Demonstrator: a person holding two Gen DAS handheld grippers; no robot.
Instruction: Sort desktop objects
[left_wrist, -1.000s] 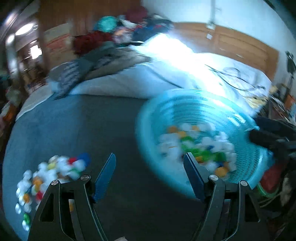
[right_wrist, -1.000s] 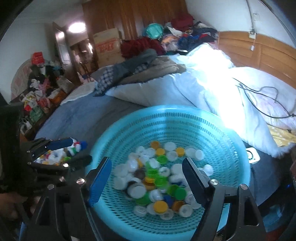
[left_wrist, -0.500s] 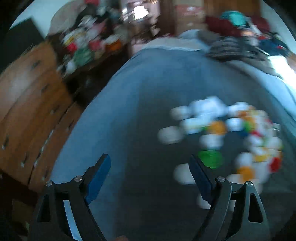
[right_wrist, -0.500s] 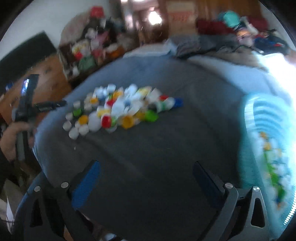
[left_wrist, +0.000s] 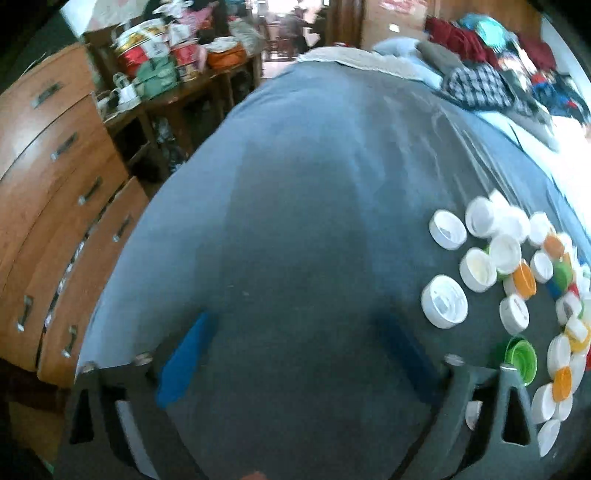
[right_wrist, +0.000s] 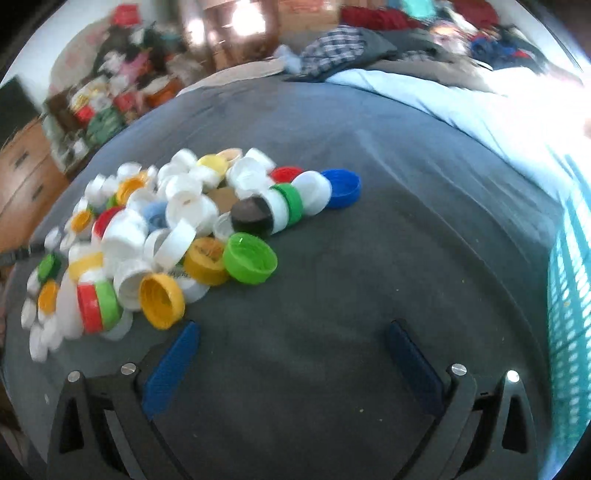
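bottle caps (right_wrist: 177, 229) heaped on grey bed (right_wrist: 369, 221), well apart from teal basket (right_wrist: 569, 295) | judged light, stiff, slippery; best pinched across the rim | left gripper (left_wrist: 295, 354) jaws opening, nothing between | right gripper (right_wrist: 291, 354) spread wide, nothing held

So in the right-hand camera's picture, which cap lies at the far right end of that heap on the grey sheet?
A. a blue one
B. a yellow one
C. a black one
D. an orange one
A: the blue cap sits at the right end of the pile, open side showing, with a white cap next to it.
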